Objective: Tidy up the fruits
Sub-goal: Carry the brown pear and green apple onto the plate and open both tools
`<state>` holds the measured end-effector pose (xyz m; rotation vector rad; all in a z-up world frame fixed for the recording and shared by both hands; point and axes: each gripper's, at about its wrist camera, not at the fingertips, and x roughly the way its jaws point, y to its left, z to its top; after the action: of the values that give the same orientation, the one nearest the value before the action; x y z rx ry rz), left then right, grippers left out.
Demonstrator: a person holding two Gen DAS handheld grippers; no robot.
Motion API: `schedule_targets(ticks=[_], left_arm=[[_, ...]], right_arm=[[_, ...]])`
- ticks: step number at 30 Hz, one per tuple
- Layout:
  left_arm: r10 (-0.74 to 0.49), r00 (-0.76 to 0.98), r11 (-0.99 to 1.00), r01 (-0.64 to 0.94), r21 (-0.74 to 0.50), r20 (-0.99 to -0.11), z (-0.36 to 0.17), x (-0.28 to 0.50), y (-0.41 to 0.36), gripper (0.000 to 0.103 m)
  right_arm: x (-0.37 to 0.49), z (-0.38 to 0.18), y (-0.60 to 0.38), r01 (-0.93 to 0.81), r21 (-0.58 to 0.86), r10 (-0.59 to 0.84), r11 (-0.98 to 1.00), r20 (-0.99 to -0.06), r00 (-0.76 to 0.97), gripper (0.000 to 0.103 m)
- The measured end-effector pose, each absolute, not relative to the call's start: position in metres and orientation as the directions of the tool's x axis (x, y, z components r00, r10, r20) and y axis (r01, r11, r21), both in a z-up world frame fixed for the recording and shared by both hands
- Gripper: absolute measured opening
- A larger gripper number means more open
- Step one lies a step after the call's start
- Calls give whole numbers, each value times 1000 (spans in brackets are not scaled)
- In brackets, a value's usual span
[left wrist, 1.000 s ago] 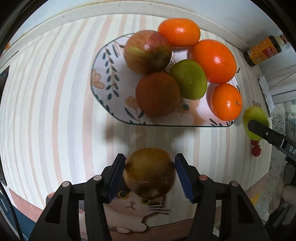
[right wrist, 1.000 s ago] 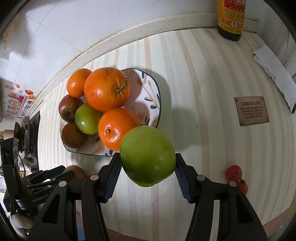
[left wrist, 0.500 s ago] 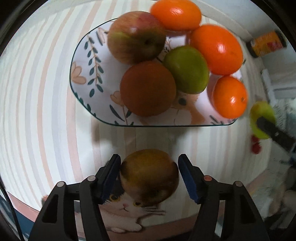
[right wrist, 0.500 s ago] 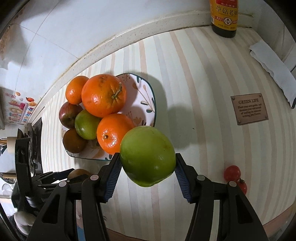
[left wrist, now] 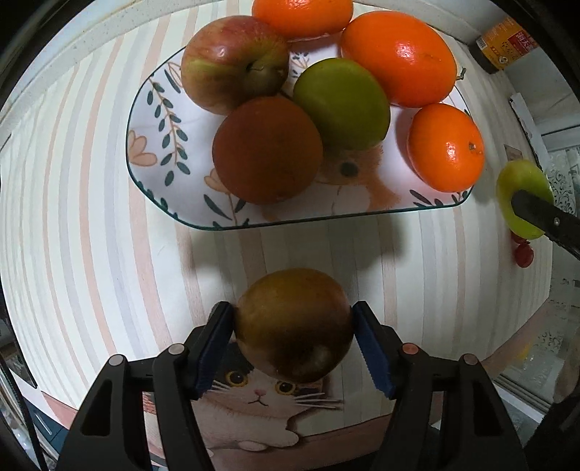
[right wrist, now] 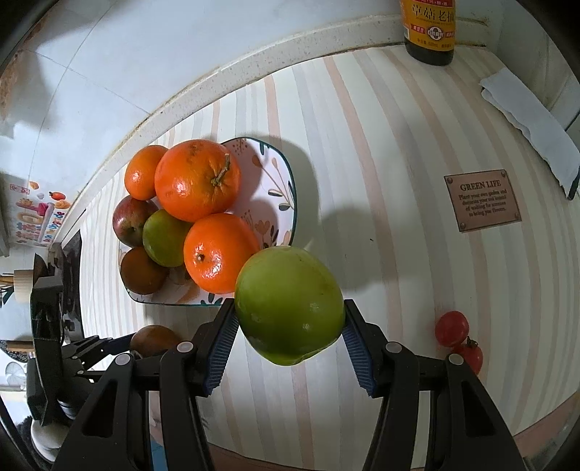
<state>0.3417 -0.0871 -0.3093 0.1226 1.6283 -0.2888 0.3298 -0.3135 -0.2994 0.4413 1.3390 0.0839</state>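
A brown-green round fruit lies on the striped mat, just in front of the flowered plate. My left gripper points straight down over it, one blue pad on each side, close to its skin; the jaws are opening and do not clamp it. The plate holds a red apple, a dark brown fruit, a green fruit and three oranges. My right gripper is shut on a large green apple, held above the mat to the right of the plate.
Two cherry tomatoes lie on the mat at the right. A soy sauce bottle stands at the back wall, with a folded white cloth and a brown "GREEN LIFE" label nearby. A cat print marks the mat's front edge.
The left gripper has sunk towards the brown-green fruit, which now looks larger between wider-set pads, and the plate has drawn nearer. The right gripper holds the green apple as before.
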Motion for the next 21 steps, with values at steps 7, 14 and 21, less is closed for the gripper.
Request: schedule_targets(ticks=[7, 14, 21], left_arm=[[-103, -31, 966, 235, -107, -994, -290, 335, -86, 64], [-197, 47, 965, 187, -185, -979, -233, 355, -69, 64], [-209, 115, 978, 43, -205, -971, -227, 402, -20, 64]], right_arm=[[334, -289, -314, 190, 374, 317, 908, -909, 272, 60], [367, -283, -316, 192, 393, 324, 900, -894, 309, 60], [400, -300, -298, 155, 330, 283, 931, -922, 264, 60]])
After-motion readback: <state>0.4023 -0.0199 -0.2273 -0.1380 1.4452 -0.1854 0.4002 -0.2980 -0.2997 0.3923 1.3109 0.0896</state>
